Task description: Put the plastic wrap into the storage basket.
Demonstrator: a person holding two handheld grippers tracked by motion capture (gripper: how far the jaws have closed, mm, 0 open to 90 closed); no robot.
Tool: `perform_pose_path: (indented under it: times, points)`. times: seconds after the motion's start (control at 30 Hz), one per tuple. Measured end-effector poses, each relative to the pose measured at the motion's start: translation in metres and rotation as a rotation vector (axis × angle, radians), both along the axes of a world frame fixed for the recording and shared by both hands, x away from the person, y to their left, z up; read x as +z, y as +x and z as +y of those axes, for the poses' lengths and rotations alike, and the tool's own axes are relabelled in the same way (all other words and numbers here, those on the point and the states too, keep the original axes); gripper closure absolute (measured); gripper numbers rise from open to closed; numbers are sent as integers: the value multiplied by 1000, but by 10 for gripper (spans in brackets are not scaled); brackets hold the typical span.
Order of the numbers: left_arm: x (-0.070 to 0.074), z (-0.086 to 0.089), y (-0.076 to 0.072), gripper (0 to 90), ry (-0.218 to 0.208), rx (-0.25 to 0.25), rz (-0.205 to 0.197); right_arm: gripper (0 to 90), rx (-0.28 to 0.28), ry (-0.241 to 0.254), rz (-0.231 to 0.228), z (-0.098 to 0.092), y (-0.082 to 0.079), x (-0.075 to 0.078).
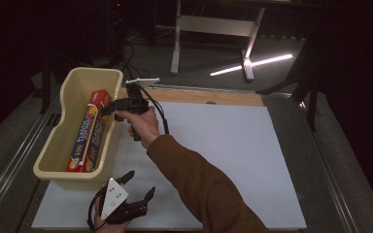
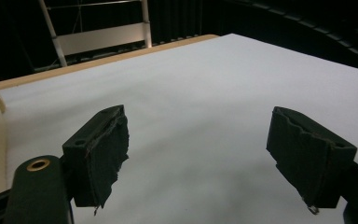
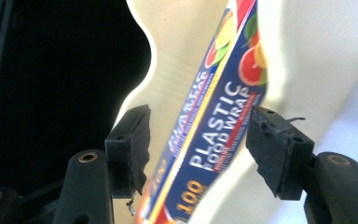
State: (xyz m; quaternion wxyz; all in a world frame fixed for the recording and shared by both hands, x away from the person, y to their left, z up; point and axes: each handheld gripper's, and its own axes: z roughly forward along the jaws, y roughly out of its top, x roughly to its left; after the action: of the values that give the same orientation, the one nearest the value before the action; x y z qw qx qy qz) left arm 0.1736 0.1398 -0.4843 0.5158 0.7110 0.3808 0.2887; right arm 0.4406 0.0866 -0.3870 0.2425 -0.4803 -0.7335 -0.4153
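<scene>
Long box of plastic wrap (image 1: 88,134) lying inside the cream bin (image 1: 58,141) at the table's left edge, long axis running along the bin's length, from the near end toward the far end, far end leaning up against the right-hand wall. Printed in white on the blue panel (image 3: 216,126): "PLASTIC FOOD WRAP", with "100" lower down; citrus slices pictured at one end (smaller print too blurred to read). In the high view, red and blue faces with a yellow stripe between.

Right gripper (image 1: 108,108) held over the bin's far end, jaws spread fairly wide, standing to either side of the box in the right gripper view, pads clear of it, nothing gripped. Left gripper (image 1: 138,185) low at the near edge of the white sheet (image 1: 233,160), just beside the bin's near corner, jaws wide apart and holding nothing, with bare sheet between them in the left gripper view.
</scene>
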Motion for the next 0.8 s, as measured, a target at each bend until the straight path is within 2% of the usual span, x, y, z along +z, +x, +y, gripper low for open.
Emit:
perform_pose_path:
  times: [0.1,0.13,0.17,0.2,0.23,0.33,0.4,0.43,0.47,0.5,0.57,0.6,0.63,0.67,0.7,0.73,0.8]
  points:
    - [0,0,0,206,5,1,1,388,2,-32,-113,-16,-6,6]
    - [0,0,1,206,1,3,2,388,7,-56,-180,-29,-10,6]
    - [0,0,1,206,1,3,2,388,7,-56,-180,-29,-10,6]
    - [0,0,1,206,7,4,4,389,7,-71,-220,-44,-14,6]
    - [0,0,1,206,7,4,4,389,7,-71,-220,-44,-14,6]
    - [-1,0,3,206,18,11,15,389,3,-93,-292,-66,-19,3]
    - [-1,-1,3,206,17,14,20,388,5,-150,-380,-86,-27,-1]
    - [-1,-1,3,206,17,14,20,388,5,-150,-380,-86,-27,-1]
    - [-1,-1,3,206,21,13,21,383,11,-196,-459,-97,-35,-5]
    - [-2,-1,4,206,23,14,22,383,11,-196,-459,-97,-35,-5]
    - [-2,-1,4,206,24,16,26,379,15,-242,-519,-109,-43,-9]
    - [-2,-1,4,206,26,18,27,373,30,-271,-566,-120,-52,-14]
    - [-2,0,4,206,28,18,28,373,30,-271,-566,-120,-52,-14]
    - [-2,0,4,206,27,19,29,371,30,-295,-605,-132,-61,-20]
    - [-2,0,5,206,26,20,30,371,30,-295,-605,-132,-61,-20]
    - [-2,0,5,206,30,25,34,369,29,-332,-648,-144,-70,-25]
    - [-2,0,6,206,32,29,38,366,31,-346,-659,-150,-74,-27]
